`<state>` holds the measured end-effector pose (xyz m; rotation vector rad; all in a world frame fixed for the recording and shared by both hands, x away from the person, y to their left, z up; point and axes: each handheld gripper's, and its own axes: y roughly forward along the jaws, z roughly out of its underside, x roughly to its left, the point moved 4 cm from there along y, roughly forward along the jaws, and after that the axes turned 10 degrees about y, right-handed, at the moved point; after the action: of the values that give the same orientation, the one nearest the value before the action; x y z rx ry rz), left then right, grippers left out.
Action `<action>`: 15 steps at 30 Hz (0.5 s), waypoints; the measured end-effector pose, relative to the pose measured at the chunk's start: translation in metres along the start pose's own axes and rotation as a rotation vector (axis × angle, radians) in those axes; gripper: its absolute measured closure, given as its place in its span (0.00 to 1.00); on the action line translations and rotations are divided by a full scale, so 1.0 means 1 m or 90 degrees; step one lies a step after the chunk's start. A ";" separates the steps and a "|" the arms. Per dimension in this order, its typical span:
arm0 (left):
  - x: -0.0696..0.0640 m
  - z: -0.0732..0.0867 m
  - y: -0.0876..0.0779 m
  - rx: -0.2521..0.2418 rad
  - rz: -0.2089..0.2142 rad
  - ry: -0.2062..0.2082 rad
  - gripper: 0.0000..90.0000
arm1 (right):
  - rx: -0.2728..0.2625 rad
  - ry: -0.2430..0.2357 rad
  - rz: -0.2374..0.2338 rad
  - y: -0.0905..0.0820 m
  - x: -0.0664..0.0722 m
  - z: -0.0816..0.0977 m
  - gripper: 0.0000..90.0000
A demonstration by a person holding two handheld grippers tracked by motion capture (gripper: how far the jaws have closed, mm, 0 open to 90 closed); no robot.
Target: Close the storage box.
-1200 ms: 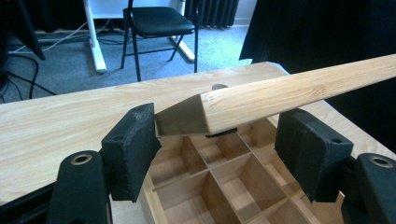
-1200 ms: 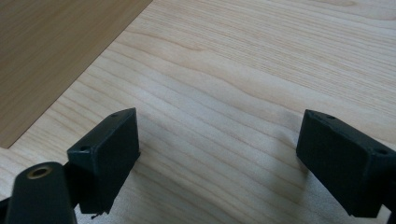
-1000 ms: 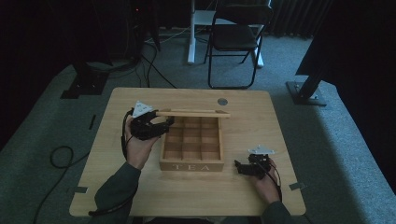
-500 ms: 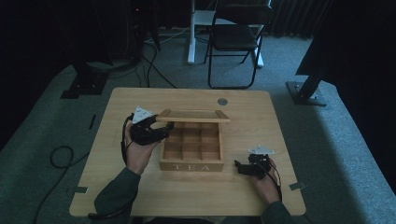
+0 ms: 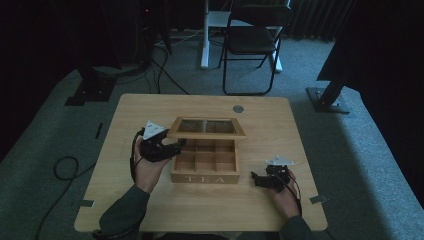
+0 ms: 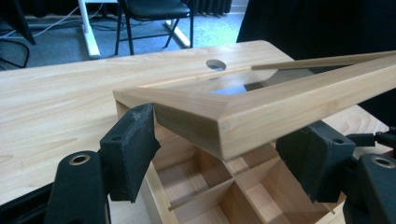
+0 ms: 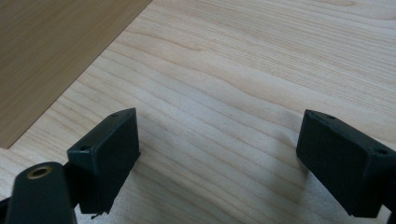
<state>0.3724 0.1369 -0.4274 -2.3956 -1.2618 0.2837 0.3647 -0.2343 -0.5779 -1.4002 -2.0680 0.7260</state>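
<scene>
Pale wooden table (image 5: 150, 115) in a dark room, grey carpet around it, small round hole (image 5: 238, 108) near its far edge. Black folding chair (image 5: 252, 42) well beyond the table, beside a white post (image 5: 204, 35).

At the table's middle, a wooden tea box (image 5: 205, 161), marked TEA on the near wall, divided into square compartments. Compartments seen from above and from the left gripper view look empty, though the far ones are hidden under the lid. Glass-paned lid (image 5: 206, 128) hinged at the back, tilted partway up over the box, its near edge raised clear of the front wall.

Left gripper (image 5: 172, 148) at the box's left side, jaws spread wide, the lid's near left corner (image 6: 219, 133) sitting between them. Left pad (image 6: 133, 144) touching or just beside the lid's side face; right pad (image 6: 317, 158) apart from the wood. Nothing clamped.

Right gripper (image 5: 255, 178) low over bare table just right of the box's front corner, held in the person's right hand (image 5: 285, 197). Jaws opened wide, holding nothing, bare wood grain (image 7: 224, 93) between them, the box's side wall (image 7: 56, 51) at upper left in the right gripper view.
</scene>
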 end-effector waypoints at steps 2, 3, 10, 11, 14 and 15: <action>0.000 0.002 0.000 0.000 0.000 -0.001 0.32 | 0.000 -0.001 0.000 0.000 0.000 0.000 0.14; -0.001 0.004 0.001 0.000 0.000 0.000 0.32 | 0.000 0.000 0.000 0.000 0.000 0.000 0.14; -0.003 0.013 0.001 0.000 -0.001 0.005 0.32 | 0.000 -0.001 0.000 0.000 0.000 0.000 0.14; -0.004 0.014 0.001 0.000 0.001 0.005 0.32 | 0.000 -0.001 0.000 0.000 0.000 0.000 0.14; -0.005 0.019 0.001 0.002 0.003 0.008 0.32 | 0.000 0.000 0.000 0.000 0.000 0.000 0.14; -0.005 0.020 0.001 0.001 0.003 0.008 0.32 | 0.000 0.000 0.000 0.000 0.000 0.000 0.14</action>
<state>0.3631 0.1376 -0.4456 -2.3955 -1.2508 0.2701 0.3647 -0.2343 -0.5779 -1.4008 -2.0679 0.7264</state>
